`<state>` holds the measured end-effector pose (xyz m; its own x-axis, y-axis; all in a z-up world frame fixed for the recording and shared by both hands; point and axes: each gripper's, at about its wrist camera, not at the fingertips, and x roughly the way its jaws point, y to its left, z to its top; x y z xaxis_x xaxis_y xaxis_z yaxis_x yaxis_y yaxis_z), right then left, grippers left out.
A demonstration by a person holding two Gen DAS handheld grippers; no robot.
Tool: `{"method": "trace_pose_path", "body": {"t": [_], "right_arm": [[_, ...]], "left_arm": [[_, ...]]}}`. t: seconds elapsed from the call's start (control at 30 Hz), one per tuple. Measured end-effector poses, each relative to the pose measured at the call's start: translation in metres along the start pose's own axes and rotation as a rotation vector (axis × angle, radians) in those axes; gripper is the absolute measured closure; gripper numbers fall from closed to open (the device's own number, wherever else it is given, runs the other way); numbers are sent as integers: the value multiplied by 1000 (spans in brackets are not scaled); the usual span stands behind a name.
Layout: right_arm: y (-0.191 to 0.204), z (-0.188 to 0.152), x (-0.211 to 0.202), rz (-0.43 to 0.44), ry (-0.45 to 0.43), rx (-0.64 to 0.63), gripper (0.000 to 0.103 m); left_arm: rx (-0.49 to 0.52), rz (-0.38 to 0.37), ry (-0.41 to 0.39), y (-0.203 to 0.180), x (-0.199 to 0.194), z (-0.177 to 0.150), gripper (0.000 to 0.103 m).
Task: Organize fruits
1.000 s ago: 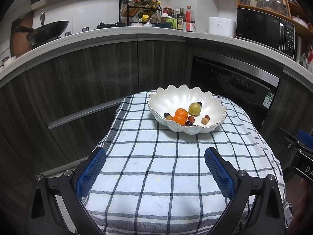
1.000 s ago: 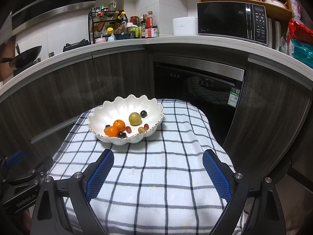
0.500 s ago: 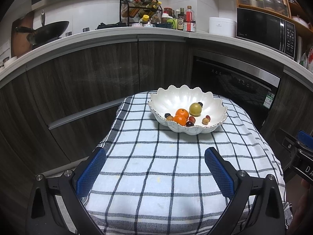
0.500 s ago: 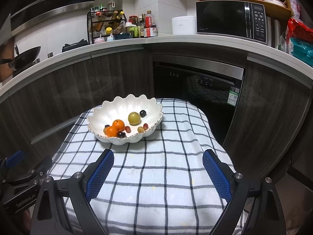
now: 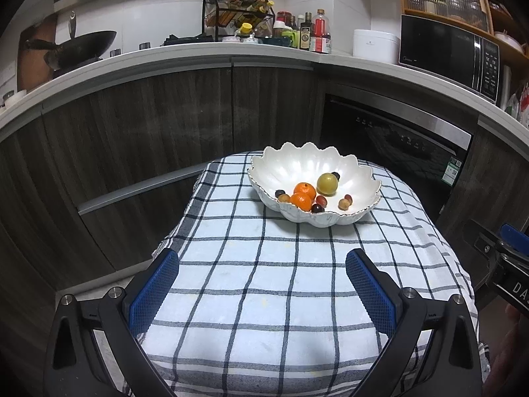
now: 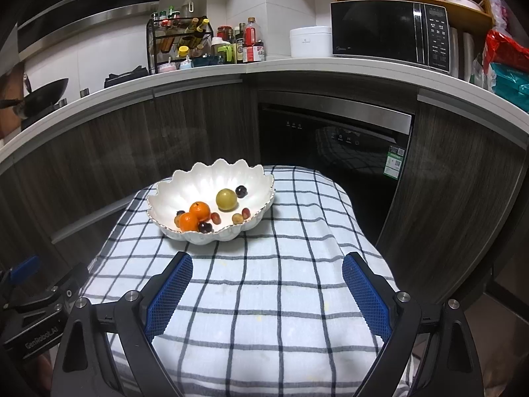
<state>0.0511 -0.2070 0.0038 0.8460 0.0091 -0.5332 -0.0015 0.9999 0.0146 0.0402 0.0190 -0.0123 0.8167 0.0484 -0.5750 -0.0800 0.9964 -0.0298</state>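
Hovering empty, jaws wide: left gripper (image 5: 262, 278), right gripper (image 6: 267, 281), both over near checked cloth (image 6: 264, 297). Fruit sits in scalloped white bowl (image 6: 254, 178) at far end. Tangerines (image 6: 195, 216) look firm, so pinch across the middle; grapes (image 6: 240, 191) probably slick and squashy, so squeeze lightly.

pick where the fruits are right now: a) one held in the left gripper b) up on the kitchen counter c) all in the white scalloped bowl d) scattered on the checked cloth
c: the two oranges, the yellow-green fruit and the small dark ones all lie inside the white scalloped bowl, and both the left gripper and the right gripper are open and hold nothing.
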Motion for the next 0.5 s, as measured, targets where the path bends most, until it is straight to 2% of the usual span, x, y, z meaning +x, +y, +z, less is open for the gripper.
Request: {"method": "trace_pose_path", "body": {"t": [0.5], "right_arm": [[-1, -2, 3, -3, 9, 5, 10]], "left_arm": [[-13, -7, 26, -2, 3, -2, 0]]}}
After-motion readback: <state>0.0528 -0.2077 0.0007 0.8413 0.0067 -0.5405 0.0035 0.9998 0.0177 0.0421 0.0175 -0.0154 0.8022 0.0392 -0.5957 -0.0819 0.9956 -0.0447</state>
